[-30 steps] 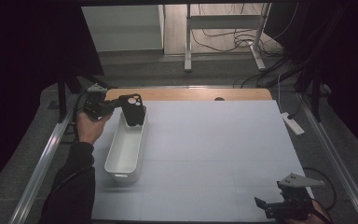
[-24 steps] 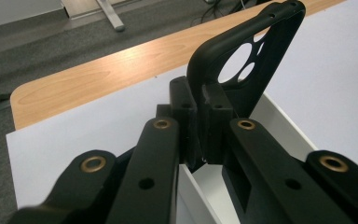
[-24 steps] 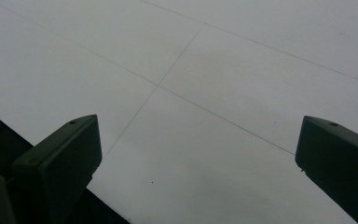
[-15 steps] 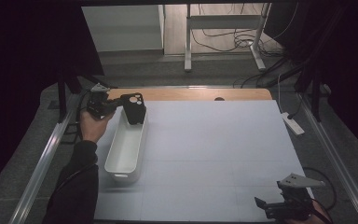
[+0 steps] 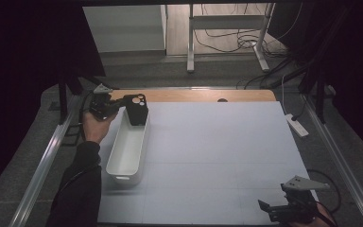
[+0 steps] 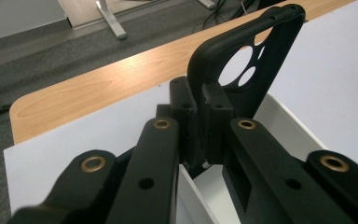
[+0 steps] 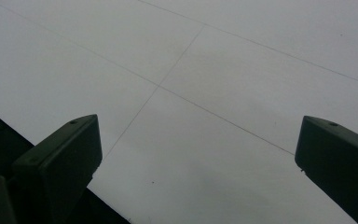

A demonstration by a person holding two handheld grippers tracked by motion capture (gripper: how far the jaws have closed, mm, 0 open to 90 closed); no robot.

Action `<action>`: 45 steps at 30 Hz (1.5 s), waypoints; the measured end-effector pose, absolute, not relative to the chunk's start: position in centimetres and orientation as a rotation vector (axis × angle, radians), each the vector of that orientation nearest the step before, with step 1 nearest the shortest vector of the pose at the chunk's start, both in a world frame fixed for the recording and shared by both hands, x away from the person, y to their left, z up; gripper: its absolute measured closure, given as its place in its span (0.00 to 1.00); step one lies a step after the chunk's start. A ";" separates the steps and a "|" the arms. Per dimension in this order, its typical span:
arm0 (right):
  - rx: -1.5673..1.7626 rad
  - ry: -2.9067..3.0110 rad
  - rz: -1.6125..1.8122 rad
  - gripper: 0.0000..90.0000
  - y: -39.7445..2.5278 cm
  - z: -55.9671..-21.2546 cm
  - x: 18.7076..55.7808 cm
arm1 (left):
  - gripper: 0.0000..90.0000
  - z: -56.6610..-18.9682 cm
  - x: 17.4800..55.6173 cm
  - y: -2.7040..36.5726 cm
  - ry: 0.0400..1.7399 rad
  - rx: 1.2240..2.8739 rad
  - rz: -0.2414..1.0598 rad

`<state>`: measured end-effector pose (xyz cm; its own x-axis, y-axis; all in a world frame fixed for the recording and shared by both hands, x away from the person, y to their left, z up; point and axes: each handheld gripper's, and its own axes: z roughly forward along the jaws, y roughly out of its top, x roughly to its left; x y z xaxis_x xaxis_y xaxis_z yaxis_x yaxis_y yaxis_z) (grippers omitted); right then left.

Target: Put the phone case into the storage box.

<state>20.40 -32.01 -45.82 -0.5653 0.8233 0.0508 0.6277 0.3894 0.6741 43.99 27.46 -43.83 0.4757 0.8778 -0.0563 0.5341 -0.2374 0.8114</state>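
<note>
The left tool (image 6: 200,116) is clamped narrow on the lower edge of a black phone case (image 6: 247,56), its two jaws pressed together with the case rim between them; in the left gripper view the jaws and linkage hide the bottom of the case, so how deep the grip goes cannot be told. That view shows what the high view blurs: the case stands nearly upright, its camera cut-outs are open holes with the pale counter showing through them, and it hangs over the far end of the white bin (image 6: 284,116). Whether it touches the bin's floor is hidden behind the jaws. In the high view the left tool (image 5: 118,105) and the phone case (image 5: 136,109) sit at the far left of the counter (image 5: 227,156), the case over the far end of the long white bin (image 5: 127,151), which runs toward the person along the left edge of the white sheet. The hand and dark sleeve cover part of the counter's left margin. The right tool (image 5: 276,210) lies low at the near right corner, partly cut off by the bottom of the picture; the right gripper view shows its jaws set wide apart with nothing between them, bare white sheet ahead and the counter's dark near edge just beside the left jaw. The whole middle and right of the counter is open room.
</note>
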 end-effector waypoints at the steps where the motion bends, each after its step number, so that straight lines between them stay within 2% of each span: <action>1: 1.272 2.359 0.952 0.01 -32.0 -45.8 20.4 | 0.94 -43.9 44.0 27.5 1.173 1.907 0.532; 21: 1.263 2.364 0.952 0.01 -32.0 -45.8 20.4 | 0.83 -45.2 44.3 27.7 1.204 1.872 0.481; 45: 1.261 2.365 0.952 0.01 -32.0 -45.8 20.4 | 0.60 -44.7 43.0 27.6 1.194 1.858 0.463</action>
<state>20.37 -31.96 -45.82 -0.5714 0.8194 0.0464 0.6231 0.3964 0.6743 43.05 27.62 -44.69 0.4738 0.8704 -0.1337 0.5532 -0.1761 0.8142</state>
